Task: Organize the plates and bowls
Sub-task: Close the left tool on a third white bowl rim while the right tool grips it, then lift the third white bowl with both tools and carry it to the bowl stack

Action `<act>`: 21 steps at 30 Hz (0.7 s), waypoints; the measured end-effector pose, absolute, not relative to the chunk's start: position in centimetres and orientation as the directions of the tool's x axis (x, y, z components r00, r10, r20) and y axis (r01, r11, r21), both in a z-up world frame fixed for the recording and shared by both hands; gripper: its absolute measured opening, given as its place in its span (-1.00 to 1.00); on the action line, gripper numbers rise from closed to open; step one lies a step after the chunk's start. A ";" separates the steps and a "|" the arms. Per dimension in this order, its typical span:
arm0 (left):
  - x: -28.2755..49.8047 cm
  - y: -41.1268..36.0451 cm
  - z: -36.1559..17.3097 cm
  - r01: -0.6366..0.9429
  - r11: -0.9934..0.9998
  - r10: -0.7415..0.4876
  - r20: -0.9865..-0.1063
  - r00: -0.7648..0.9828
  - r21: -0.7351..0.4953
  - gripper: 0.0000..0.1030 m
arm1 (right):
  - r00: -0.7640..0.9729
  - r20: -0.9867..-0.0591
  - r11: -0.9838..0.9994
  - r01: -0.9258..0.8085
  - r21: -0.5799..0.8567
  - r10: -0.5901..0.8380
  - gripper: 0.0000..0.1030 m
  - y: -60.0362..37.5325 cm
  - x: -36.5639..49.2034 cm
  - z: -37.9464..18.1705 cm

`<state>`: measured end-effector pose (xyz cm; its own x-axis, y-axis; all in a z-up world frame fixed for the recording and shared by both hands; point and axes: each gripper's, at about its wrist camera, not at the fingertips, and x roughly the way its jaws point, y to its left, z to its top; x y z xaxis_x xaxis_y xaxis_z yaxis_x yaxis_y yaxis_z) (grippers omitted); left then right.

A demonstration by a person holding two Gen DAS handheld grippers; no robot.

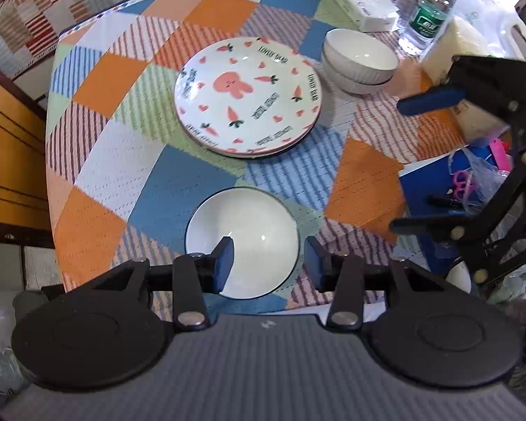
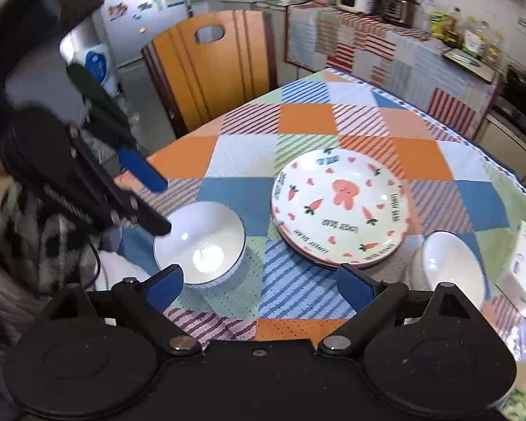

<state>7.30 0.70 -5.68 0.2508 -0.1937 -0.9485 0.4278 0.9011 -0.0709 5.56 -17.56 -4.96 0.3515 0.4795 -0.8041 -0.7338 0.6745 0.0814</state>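
A stack of rabbit-and-carrot plates point(image 1: 248, 96) point(image 2: 340, 207) sits mid-table on the patchwork cloth. Two stacked white ribbed bowls point(image 1: 360, 60) point(image 2: 452, 266) stand to its right. A single white bowl point(image 1: 242, 242) point(image 2: 200, 242) sits near the table's front edge. My left gripper point(image 1: 268, 259) is open, its fingers straddling the near rim of the single bowl without closing on it; it also shows in the right wrist view point(image 2: 154, 203). My right gripper point(image 2: 259, 284) is open and empty, above the cloth between the bowl and the plates; it also shows in the left wrist view point(image 1: 417, 165).
Water bottles point(image 1: 429, 10), a tissue box point(image 1: 364, 7) and a white jug point(image 1: 480, 24) crowd the far right. A blue book and plastic bag point(image 1: 449, 182) lie at the right edge. An orange wooden chair point(image 2: 210, 66) stands beyond the table.
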 end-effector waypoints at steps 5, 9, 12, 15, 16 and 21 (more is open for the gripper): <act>7.6 1.4 -7.3 0.418 0.906 -0.172 -0.959 0.227 -0.064 0.07 | 0.307 -0.801 0.630 -0.769 0.110 0.514 0.87 -16.5 5.5 -7.9; 8.0 1.7 -9.2 0.406 0.912 -0.161 -0.962 0.219 -0.060 0.24 | 0.284 -0.799 0.602 -0.790 0.118 0.530 0.87 -15.4 5.0 -10.3; 8.4 2.0 -10.7 0.395 0.917 -0.155 -0.963 0.221 -0.056 0.32 | 0.259 -0.805 0.596 -0.790 0.142 0.534 0.87 -14.5 5.2 -12.0; 8.9 2.4 -12.5 0.386 0.921 -0.136 -0.969 0.206 -0.047 0.36 | 0.239 -0.812 0.597 -0.786 0.161 0.533 0.87 -13.7 5.6 -13.5; 9.0 2.6 -13.0 0.386 0.921 -0.133 -0.971 0.200 -0.047 0.37 | 0.233 -0.813 0.598 -0.783 0.168 0.534 0.87 -13.5 5.8 -14.0; 10.1 3.6 -15.4 0.374 0.927 -0.118 -0.977 0.176 -0.045 0.39 | 0.204 -0.824 0.600 -0.776 0.194 0.529 0.87 -12.3 6.4 -16.6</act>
<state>10.05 3.59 -15.38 0.1759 -0.1185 -0.9773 0.3735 0.9265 -0.0451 6.37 -12.29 -16.55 0.2036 0.5294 -0.8236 -0.7763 0.5999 0.1937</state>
